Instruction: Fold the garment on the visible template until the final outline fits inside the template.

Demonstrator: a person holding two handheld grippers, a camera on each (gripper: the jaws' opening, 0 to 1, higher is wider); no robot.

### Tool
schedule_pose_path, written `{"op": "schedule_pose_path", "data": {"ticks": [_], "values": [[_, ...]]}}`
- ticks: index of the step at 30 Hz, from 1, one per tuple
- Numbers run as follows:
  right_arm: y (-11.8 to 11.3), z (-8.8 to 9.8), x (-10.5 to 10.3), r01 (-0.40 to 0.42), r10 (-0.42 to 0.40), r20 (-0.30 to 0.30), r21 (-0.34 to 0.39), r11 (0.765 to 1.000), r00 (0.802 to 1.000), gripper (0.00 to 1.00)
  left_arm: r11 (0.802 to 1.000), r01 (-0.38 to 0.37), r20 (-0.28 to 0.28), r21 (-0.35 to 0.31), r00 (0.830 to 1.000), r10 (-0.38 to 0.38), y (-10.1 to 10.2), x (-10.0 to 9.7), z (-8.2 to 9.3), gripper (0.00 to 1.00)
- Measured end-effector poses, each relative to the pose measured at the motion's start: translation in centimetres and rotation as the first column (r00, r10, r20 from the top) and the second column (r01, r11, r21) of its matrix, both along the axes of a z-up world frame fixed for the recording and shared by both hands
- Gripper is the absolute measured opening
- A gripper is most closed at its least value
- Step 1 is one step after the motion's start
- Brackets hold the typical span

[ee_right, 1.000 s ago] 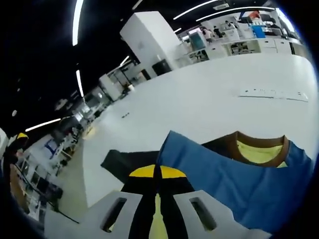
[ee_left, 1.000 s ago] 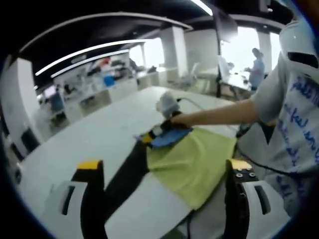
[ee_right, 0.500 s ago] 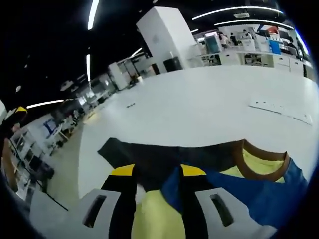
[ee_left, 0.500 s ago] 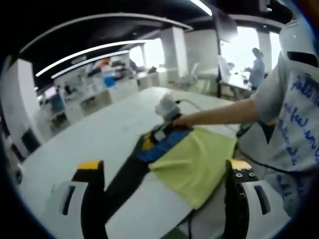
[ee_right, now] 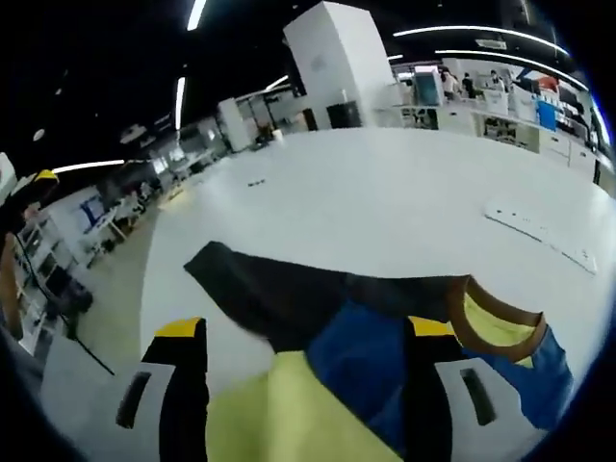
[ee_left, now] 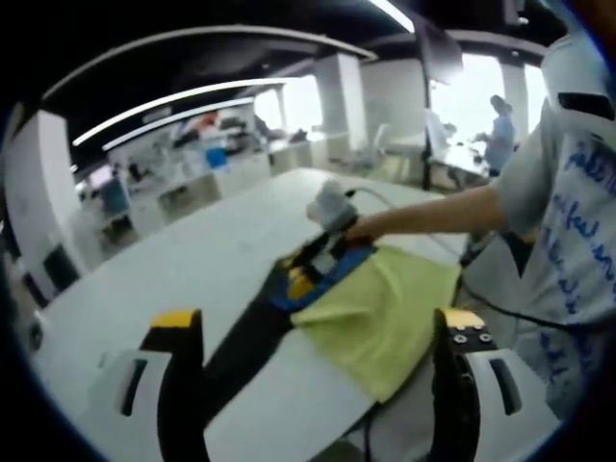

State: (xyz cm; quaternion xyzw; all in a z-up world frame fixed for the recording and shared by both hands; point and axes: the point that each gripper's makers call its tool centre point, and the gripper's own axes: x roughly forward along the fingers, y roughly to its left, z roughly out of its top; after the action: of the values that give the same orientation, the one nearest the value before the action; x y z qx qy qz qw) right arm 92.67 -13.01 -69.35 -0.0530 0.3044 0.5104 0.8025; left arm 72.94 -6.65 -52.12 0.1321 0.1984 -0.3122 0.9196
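Two tongs: my right tongs (ee_right: 303, 371) gape over the shirt (ee_left: 375, 313), gripping nothing; left tongs (ee_left: 313, 332) wide, empty, well back.
Shirt: on the bench (ee_right: 385, 207), black sleeve (ee_right: 260, 289) trailing away from the right tongs.
Nearer: right.
Hidden: I can't find the template.

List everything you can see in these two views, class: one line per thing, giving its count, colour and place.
T-shirt: one, yellow-green body, blue sleeve, brown collar, lying on the table near its edge.
Black template: one, black, flat under the shirt, sticking out past it.
Table: one, white, large.
White strip: one, white, far right on the table.
Pillar: one, white, behind the table.
Person's arm: one, reaching to the shirt's collar end.
Right tool: one, open, over the blue sleeve.
Left tool: one, open, above the table edge.
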Motion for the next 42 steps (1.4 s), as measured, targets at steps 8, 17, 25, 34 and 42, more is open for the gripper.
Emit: {"op": "schedule_pose_path", "data": {"ticks": [8,17,25,34,42], "values": [[-1.1,-0.5,-0.6,-0.023,0.022,-0.005,-0.023,0.999,1.000,1.00,1.000,-0.007,0.001,-0.012,1.000,0.007,0.4,0.1,-0.1,0.94],[-3.1,0.9,-1.6,-0.041,0.048,0.094,-0.073,0.997,0.994,1.00,1.000,-0.011,0.002,-0.017,1.000,0.011,0.9,0.4,-0.4,0.94],[-5.9,3.2,-4.7,-0.040,0.046,0.120,-0.052,0.998,0.992,1.00,0.999,-0.019,-0.017,-0.029,1.000,0.018,1.7,0.2,-1.1,0.93],[-10.2,5.3,-8.9,-0.015,0.023,0.161,-0.048,0.999,0.987,1.00,0.998,-0.046,-0.036,-0.036,0.998,0.045,2.9,0.6,-1.9,0.92],[-13.4,8.3,-11.6,0.047,-0.034,0.232,-0.052,0.998,0.972,1.00,0.997,-0.063,-0.049,-0.036,0.997,0.061,3.7,1.1,-2.4,0.90]]}}
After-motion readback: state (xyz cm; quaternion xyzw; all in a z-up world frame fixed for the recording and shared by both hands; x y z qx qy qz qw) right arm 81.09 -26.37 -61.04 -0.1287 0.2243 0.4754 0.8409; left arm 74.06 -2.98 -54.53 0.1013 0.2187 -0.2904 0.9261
